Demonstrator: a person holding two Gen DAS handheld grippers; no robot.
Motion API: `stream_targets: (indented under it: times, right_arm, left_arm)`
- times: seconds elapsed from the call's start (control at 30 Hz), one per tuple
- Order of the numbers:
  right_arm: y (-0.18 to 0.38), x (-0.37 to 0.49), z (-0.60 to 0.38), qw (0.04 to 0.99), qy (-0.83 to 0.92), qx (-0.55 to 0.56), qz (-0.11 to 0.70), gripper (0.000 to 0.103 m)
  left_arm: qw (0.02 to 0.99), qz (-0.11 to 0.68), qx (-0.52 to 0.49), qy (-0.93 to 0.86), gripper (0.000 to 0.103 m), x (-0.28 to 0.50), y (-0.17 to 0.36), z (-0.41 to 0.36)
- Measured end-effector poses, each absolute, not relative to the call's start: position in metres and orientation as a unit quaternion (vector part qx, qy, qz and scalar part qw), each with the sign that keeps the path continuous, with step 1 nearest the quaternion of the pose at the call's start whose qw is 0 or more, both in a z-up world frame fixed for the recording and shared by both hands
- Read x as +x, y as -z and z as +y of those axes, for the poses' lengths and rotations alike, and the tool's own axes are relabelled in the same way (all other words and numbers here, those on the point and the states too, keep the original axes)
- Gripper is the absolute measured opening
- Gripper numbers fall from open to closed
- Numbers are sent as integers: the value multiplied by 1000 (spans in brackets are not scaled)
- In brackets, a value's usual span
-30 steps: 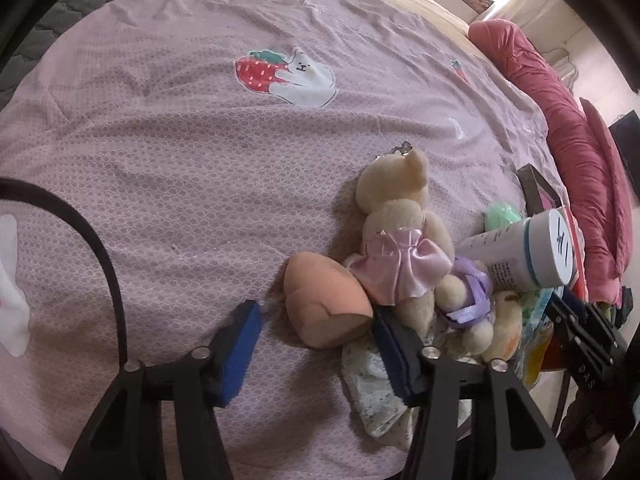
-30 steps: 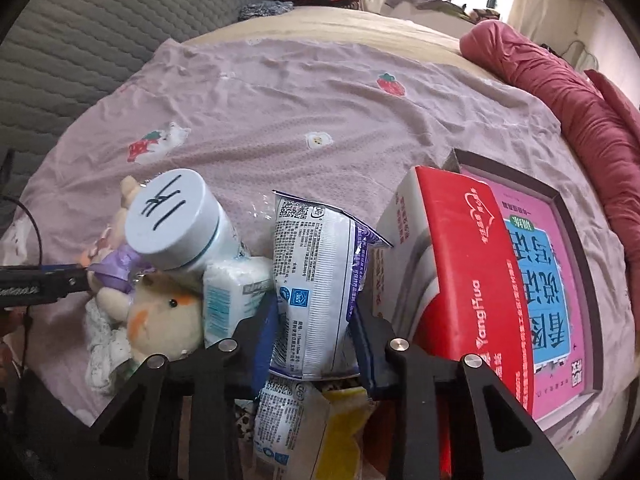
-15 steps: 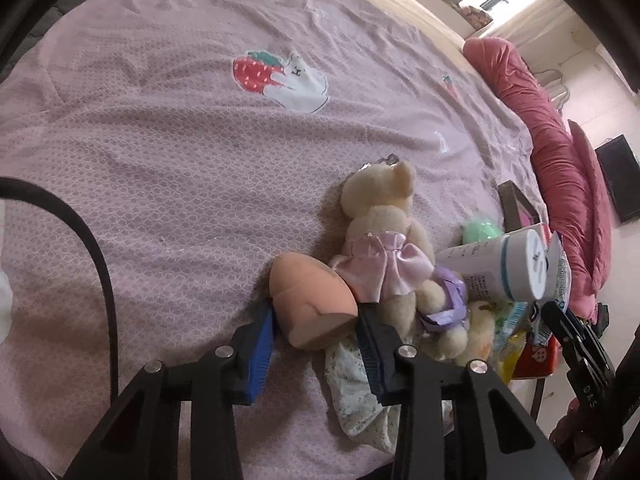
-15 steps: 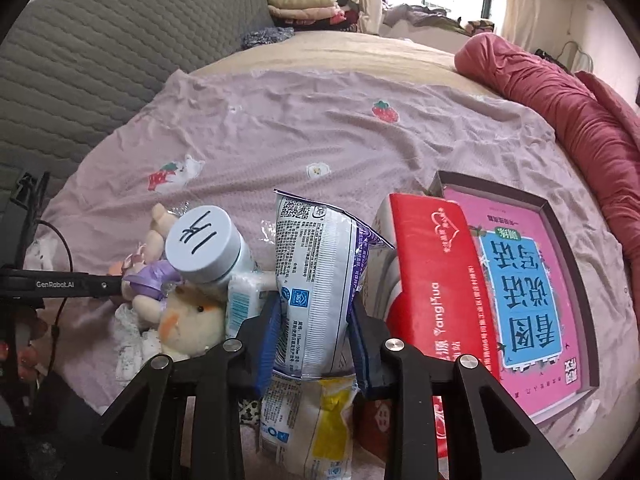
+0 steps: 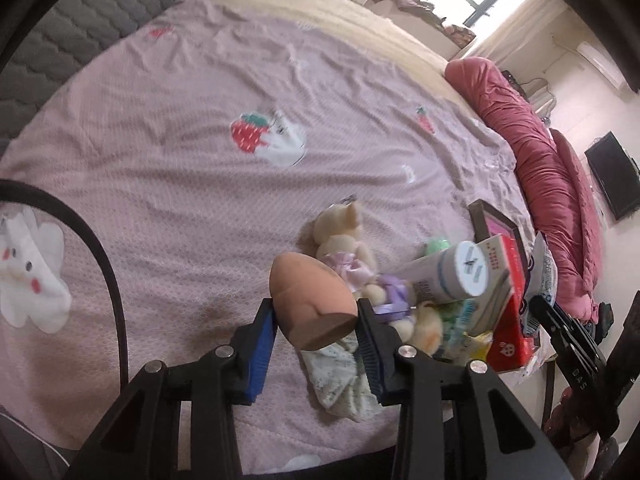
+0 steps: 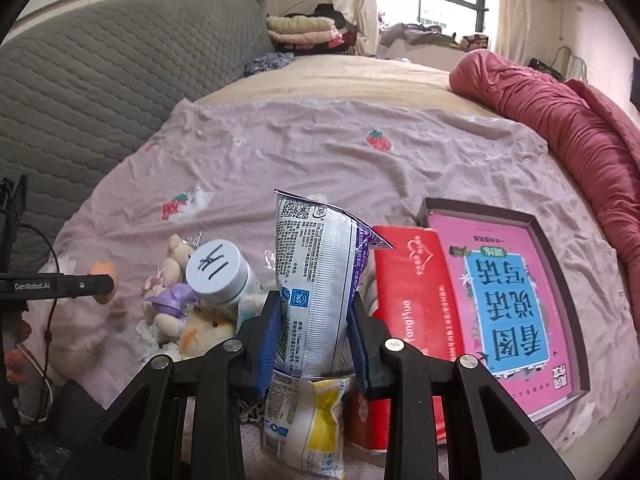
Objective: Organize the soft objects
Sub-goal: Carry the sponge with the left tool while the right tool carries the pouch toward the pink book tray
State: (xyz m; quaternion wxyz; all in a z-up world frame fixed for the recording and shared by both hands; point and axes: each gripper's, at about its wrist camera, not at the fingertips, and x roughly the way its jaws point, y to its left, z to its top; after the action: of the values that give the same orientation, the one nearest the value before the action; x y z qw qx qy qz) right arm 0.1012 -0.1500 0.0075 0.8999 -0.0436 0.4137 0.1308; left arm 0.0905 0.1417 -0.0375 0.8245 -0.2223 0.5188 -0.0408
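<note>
My left gripper is shut on a peach-coloured soft egg-shaped toy and holds it above the pink bedsheet. The toy also shows in the right wrist view beside the left gripper's arm. My right gripper is shut on a white and purple snack bag, held upright above the pile. A cream teddy bear in a pink dress lies on the sheet with a small purple-bowed plush and a yellow-cream plush.
A white bottle with a marked cap leans on the pile. A red carton and a pink and blue boxed book lie right. A yellow-white packet lies below my right gripper. A red duvet lines the bed's right side.
My left gripper closed on the peach toy and lifted it off the sheet. My right gripper rose with the snack bag held in it.
</note>
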Motion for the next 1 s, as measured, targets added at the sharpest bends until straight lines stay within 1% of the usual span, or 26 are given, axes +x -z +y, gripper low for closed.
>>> stream_targets:
  times: [0.2,0.43,0.77,1.0]
  right_arm:
    - [-28,91,-167,911,-123,-36,391,32]
    - [-47,81,-207,923,-104,-30,370,32]
    - [-65,76,-274,937,-52,-17,345,32]
    - [-63,76,-319,938,-19,17,345,32]
  left_arm:
    - [841,498,-202,61,40,87,2,115]
    - [856,478,-171,98,40,93,-36,64]
    - [860,469,-122,162,40,105,-67,-34]
    - [848,478,-96,209,40,114,-72,-99]
